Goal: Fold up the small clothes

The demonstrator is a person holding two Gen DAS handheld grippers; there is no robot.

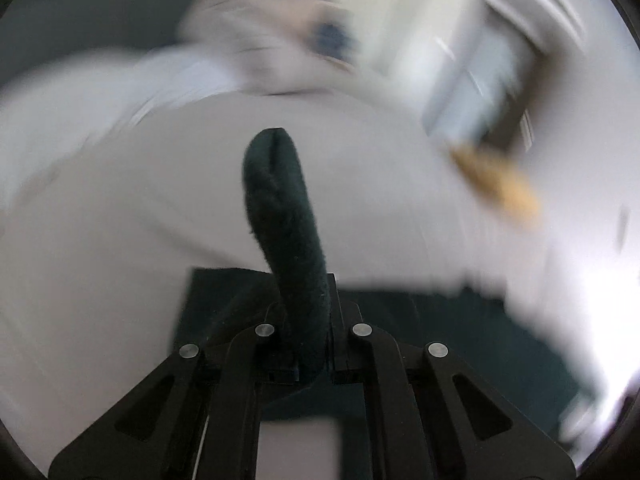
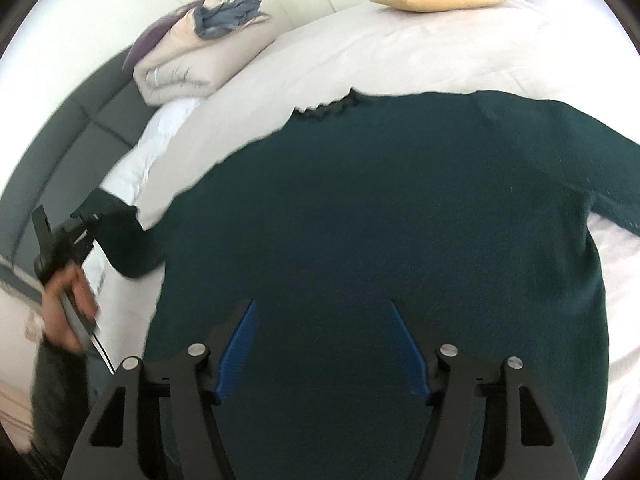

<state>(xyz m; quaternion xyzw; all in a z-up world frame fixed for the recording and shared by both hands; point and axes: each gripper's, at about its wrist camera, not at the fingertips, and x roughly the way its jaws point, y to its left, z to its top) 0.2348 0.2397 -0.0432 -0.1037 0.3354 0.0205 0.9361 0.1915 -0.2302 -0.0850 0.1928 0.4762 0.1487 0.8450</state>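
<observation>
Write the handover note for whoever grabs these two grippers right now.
Left gripper: jaws shut on the sleeve cuff of the dark green sweater, lifted off the bed.
Right gripper: jaws open, empty, over the sweater's body.
Sweater lies spread flat on the bed; other sleeve out to the side.
Done: one sleeve picked up.
Left: probably fold that sleeve across the body, then the other, then the body.

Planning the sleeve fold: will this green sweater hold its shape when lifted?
Probably not. The sweater looks like soft knit, and the sleeve pinched in the left gripper droops in a fold. Its fuzzy surface likely grips rather than slips on the bed.
</observation>
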